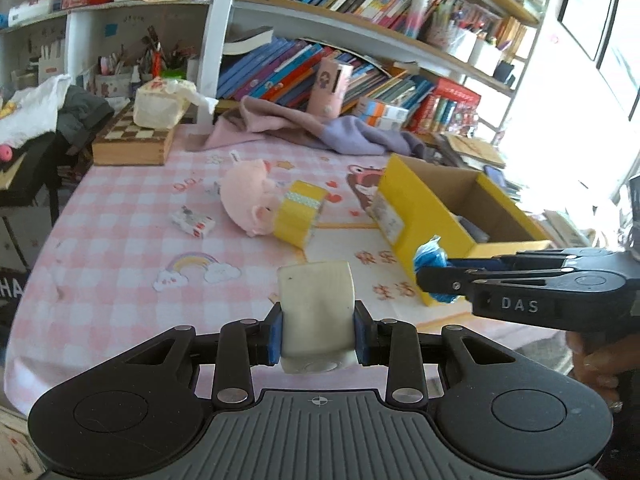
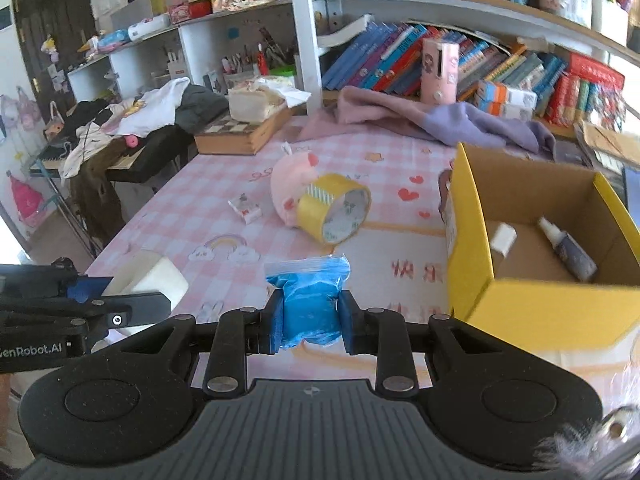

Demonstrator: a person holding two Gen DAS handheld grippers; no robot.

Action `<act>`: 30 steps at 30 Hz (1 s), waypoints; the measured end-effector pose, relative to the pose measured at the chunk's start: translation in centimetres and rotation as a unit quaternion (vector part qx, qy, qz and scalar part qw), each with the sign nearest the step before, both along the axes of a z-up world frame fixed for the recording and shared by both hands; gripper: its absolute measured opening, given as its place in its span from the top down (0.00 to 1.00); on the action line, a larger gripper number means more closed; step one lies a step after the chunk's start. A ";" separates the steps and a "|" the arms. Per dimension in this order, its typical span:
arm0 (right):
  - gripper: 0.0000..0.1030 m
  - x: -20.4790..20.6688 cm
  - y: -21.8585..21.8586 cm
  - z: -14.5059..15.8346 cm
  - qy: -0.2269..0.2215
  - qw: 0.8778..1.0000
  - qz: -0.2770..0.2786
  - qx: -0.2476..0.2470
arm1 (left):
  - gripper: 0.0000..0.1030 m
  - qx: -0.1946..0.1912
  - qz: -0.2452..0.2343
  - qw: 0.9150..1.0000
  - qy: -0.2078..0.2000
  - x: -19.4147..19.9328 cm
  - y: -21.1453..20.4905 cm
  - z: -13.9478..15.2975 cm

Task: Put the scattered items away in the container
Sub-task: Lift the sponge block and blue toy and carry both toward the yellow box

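My left gripper clamps a white eraser, my right gripper a blue bag — both bound for the yellow box right of my jaws.

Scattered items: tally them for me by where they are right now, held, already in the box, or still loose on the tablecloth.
Held in grippers: 2, white block in the left gripper, blue bag in the right gripper
In the yellow box: 2, white piece, small bottle
Loose on the tablecloth: 3, pink plush, tape roll, small packet
Total: 7

shelving: white bookshelf crammed with books behind the table
light: bright window at right
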State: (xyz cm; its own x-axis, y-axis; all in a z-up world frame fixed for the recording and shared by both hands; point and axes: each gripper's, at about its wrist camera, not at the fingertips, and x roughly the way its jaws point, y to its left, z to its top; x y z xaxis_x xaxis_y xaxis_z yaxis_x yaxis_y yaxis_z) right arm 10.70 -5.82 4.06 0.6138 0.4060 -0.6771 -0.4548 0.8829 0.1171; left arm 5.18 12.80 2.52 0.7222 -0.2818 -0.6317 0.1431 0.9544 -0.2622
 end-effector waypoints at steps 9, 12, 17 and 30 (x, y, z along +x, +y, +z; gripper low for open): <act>0.75 -4.9 -1.4 0.3 -0.002 1.000 -0.028 0.001 | 0.70 -0.006 -0.036 0.999 -0.015 -3.0 -1.3 0.6; 0.75 -6.4 -1.9 0.4 -0.006 0.999 -0.038 -0.003 | 0.70 -0.010 -0.053 0.998 -0.018 -3.9 -1.9 0.6; 0.75 -8.3 -3.2 0.6 -0.012 0.998 -0.061 -0.008 | 0.70 -0.020 -0.075 0.997 -0.021 -5.1 -2.9 0.6; 0.75 -11.2 -7.2 0.2 0.000 0.992 -0.123 -0.025 | 0.70 -0.036 -0.142 0.989 -0.015 -5.7 -6.8 0.1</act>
